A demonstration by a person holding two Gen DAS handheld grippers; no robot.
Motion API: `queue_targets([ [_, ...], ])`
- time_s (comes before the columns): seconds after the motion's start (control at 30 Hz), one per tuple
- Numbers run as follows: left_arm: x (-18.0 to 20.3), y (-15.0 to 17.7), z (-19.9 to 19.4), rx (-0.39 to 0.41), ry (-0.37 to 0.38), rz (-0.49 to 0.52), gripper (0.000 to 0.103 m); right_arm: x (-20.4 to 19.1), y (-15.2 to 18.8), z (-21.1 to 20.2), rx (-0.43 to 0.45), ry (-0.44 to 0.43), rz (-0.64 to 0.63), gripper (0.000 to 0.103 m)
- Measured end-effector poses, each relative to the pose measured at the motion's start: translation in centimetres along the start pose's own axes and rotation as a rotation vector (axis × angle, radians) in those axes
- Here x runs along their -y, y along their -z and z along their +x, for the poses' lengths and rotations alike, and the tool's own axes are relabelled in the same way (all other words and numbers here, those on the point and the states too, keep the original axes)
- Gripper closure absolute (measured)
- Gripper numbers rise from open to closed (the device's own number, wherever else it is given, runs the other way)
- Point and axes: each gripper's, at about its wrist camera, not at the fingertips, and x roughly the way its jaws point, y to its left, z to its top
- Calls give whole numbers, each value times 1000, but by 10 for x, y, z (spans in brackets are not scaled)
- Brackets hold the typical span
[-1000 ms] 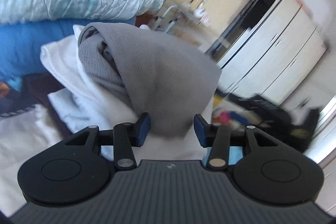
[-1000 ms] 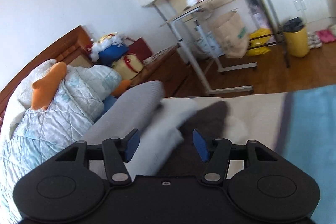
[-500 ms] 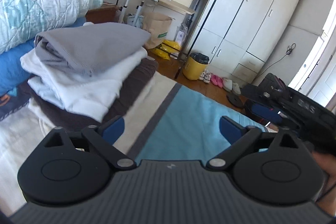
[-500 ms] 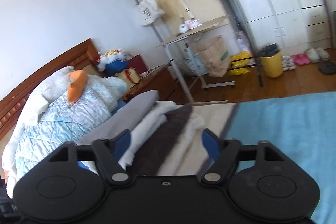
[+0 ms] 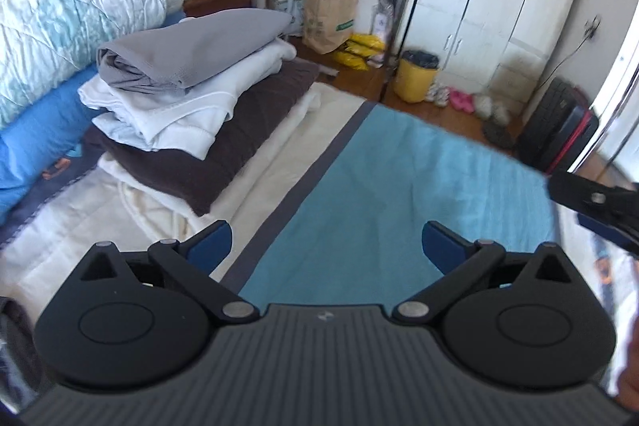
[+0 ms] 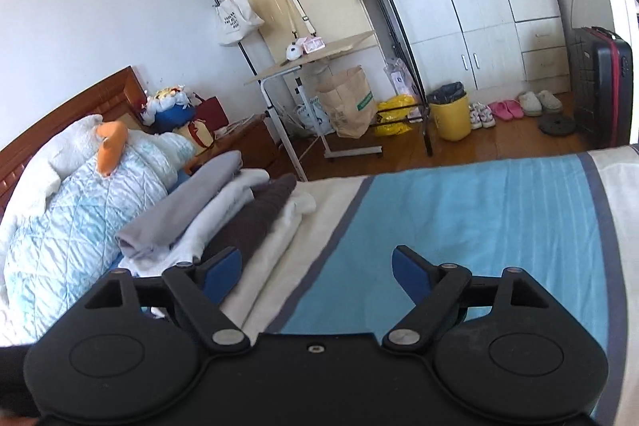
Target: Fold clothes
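Left tool [image 5: 324,240] spread wide, nothing between its blue pads, hanging over the blue stripe of the bedspread [image 5: 399,194]. Right tool [image 6: 317,268] jaws opening, nothing between them either, also above the bedspread; its tip shows at the right edge of the left view. Task's thing: the stack of folded clothes [image 5: 187,94] on the bed, left of both tools, apart from them, pushed up near the quilted blanket [image 5: 80,10] and blue pillow [image 5: 36,146]. Top is a grey garment [image 5: 191,46], then a white garment [image 5: 167,110], a dark brown garment [image 5: 223,154], a cream layer [image 5: 151,202] at the bottom. All soft, light, floppy knit by the look; likely to sag and unfold if pinched at one point. Judgement: best taken at two corners or along a folded edge, one tool each side, pads biting through all layers. Grey fold edge looks loosely rolled, could slip open. No unfolded garment in view on the bedspread. Wardrobe [image 6: 479,6], yellow bin [image 6: 451,116] well beyond.
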Motion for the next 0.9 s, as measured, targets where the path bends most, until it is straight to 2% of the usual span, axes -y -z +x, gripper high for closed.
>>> queue_targets([
  [0.07, 14, 10, 0, -4, -64, 61, 0, 5, 6, -12, -15, -22, -11, 16],
  [0.17, 24, 22, 0, -43, -92, 100, 0, 8, 15, -24, -27, -31, -40, 16],
  [0.27, 32, 28, -4, -55, -104, 105, 0, 9, 21, -35, -9, 14, -60, 16],
  [0.37, 40, 36, -16, -24, -106, 118, 0, 9, 29, -44, -1, 47, -67, 16],
  [0.63, 53, 55, -32, -45, -121, 153, 0, -4, 48, -74, -5, 80, -158, 13],
  [0.9, 59, 70, -47, -16, -131, 219, 0, 3, 69, -88, -6, 143, -120, 12],
])
